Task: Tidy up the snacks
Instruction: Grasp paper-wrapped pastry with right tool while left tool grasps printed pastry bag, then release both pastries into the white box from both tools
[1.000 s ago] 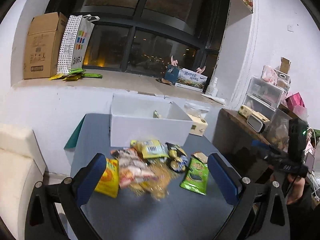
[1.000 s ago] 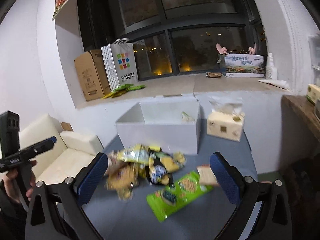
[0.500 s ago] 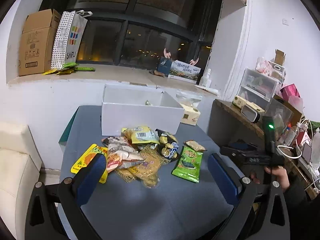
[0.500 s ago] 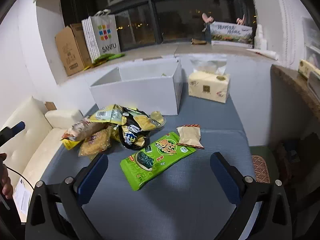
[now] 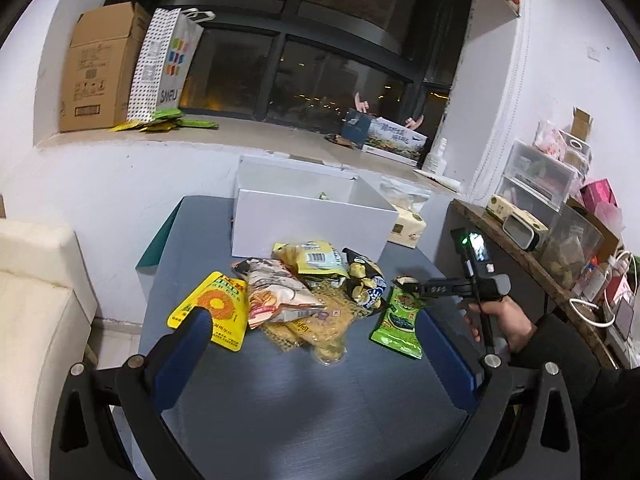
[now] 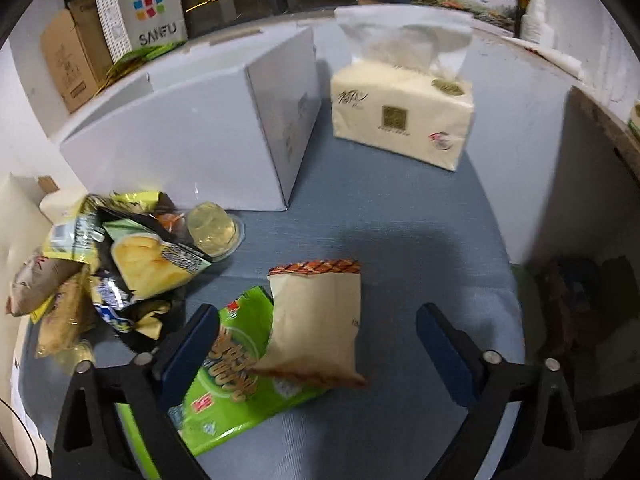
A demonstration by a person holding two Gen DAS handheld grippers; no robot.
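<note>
Snacks (image 5: 304,296) on grey table (image 5: 280,400).

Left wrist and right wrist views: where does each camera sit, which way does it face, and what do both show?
Left wrist: on the left tongs, raised, facing the window over the snack pile and white box; shows its open blue fingers, plus the right tongs in the person's hand.
Right wrist: on the right tongs, low, over the tan packet; open fingers show.
Shared: green packet, white box, tissue pack.
</note>
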